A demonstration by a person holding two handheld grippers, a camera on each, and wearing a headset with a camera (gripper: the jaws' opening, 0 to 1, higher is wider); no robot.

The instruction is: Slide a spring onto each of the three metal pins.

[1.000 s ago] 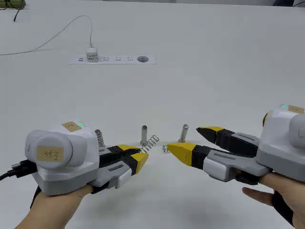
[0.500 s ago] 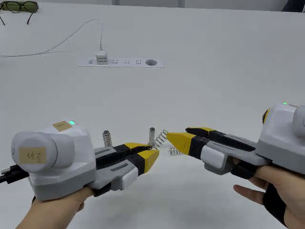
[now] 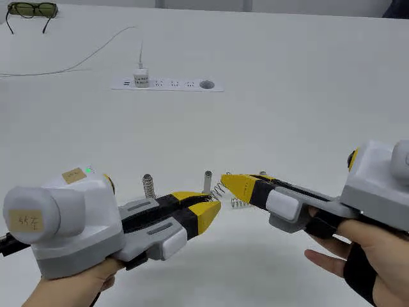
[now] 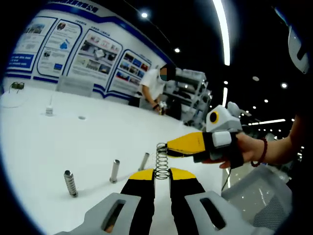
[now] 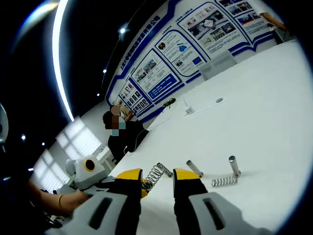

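Note:
My left gripper (image 3: 208, 206) (image 4: 162, 172) is shut on the lower end of a spring (image 3: 219, 190) (image 4: 162, 160), which rises from its yellow tips. My right gripper (image 3: 231, 183) (image 5: 157, 173) faces it from the right, open by a narrow gap. The spring's free end (image 5: 157, 175) lies in that gap. The left pin (image 3: 148, 186) (image 4: 71, 182) carries a spring. The middle pin (image 3: 208, 181) (image 4: 115, 170) is bare. The third pin (image 4: 144, 161) (image 5: 234, 165) is also bare. Another spring (image 3: 239, 203) (image 5: 224, 181) lies loose on the white table.
A white power strip (image 3: 167, 84) with a plugged charger (image 3: 141, 79) and its cable lies at the back. Dark glasses (image 3: 29, 9) rest at the far left corner. A person (image 4: 152, 90) stands beyond the table's far end.
My right gripper has moved left up to the spring held by the left gripper, and its jaws have narrowed from wide open. The head camera has shifted.

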